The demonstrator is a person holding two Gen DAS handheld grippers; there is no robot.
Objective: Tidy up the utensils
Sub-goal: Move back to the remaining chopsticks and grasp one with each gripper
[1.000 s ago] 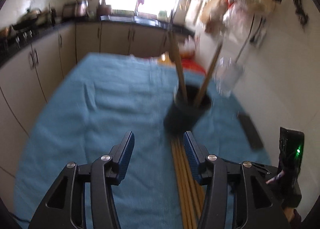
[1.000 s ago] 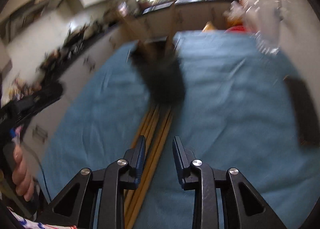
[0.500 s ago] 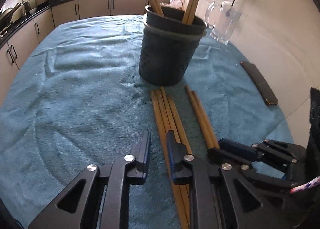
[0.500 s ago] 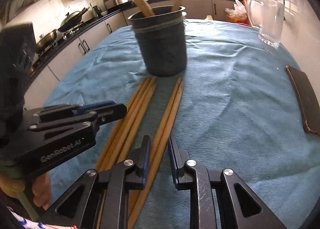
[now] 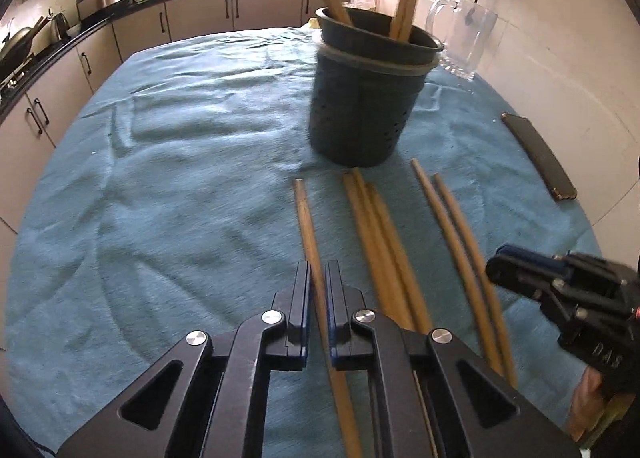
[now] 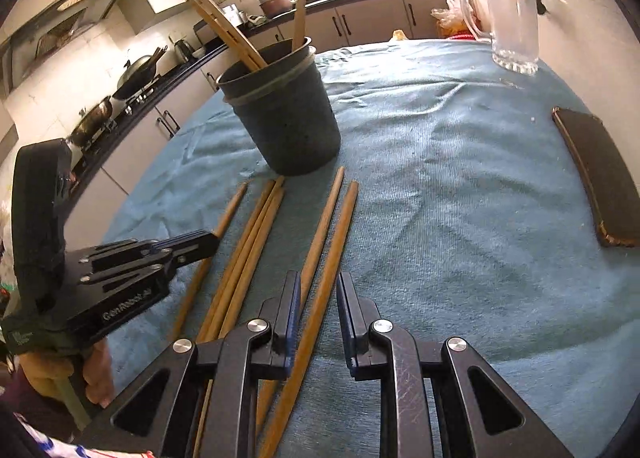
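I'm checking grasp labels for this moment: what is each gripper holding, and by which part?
The left gripper is shut on one chopstick, partway along its shaft. The right gripper straddles another chopstick without clamping it.

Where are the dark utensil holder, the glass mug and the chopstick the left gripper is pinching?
Utensil holder (image 5: 362,114): left wrist view, on its perforated side wall.
Glass mug (image 6: 514,24): right wrist view, on its clear body.
Pinched chopstick (image 5: 306,218): left wrist view, on its shaft ahead of the jaws.

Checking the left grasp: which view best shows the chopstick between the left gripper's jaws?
The left wrist view: the left gripper is shut on the leftmost chopstick, seen end to end. In the right wrist view that gripper covers part of it.
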